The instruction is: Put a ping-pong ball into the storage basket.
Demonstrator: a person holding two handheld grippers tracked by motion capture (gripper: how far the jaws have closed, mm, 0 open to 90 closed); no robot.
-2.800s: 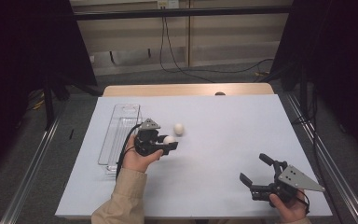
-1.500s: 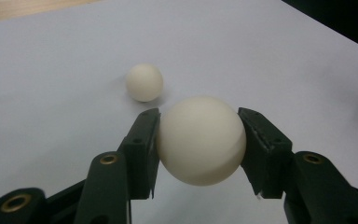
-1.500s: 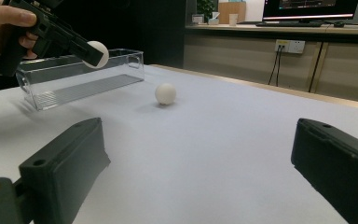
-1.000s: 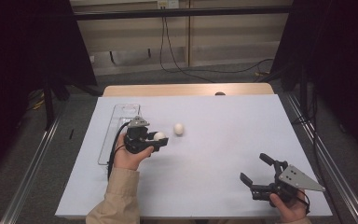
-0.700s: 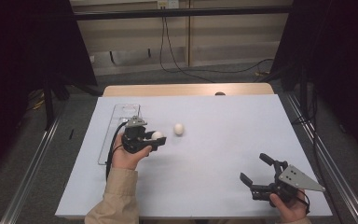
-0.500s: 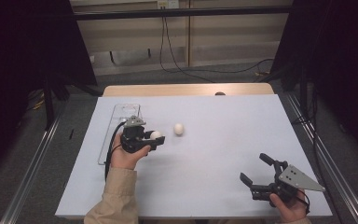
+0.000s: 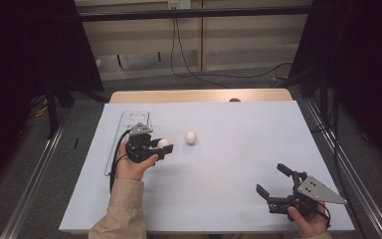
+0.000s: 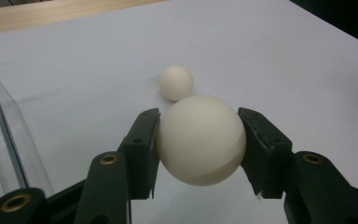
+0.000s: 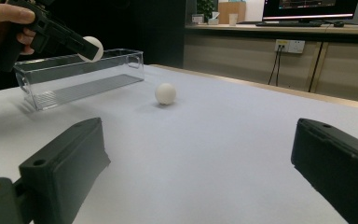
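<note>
While the white table (image 7: 229, 164) carries everything in front of me, the job reads as moving two pale balls into the clear plastic bin (image 7: 129, 130) that lies along the table's left side. That bin looks empty to me, as far as its see-through walls let me judge, so I count nothing as delivered.

My left gripper (image 7: 163, 146) hangs just beside the bin's long wall, on the side toward the middle of the table. Its jaws are clamped on one ball (image 8: 201, 140), pads pressing it from both sides, and from my right gripper's camera that ball sits lifted above the bin's near rim rather than inside it. So the pickup is done; the carry over the bin and the release are what I judge to be left for this one.

My right gripper (image 7: 274, 182) rests low at the near right corner, well apart from all this, jaws spread wide with nothing between them.

The second ball (image 7: 191, 137) lies on the bare table near the held one, a little farther toward the middle, untouched. I put the work at under halfway: one ball in hand, one waiting, none in the bin.
</note>
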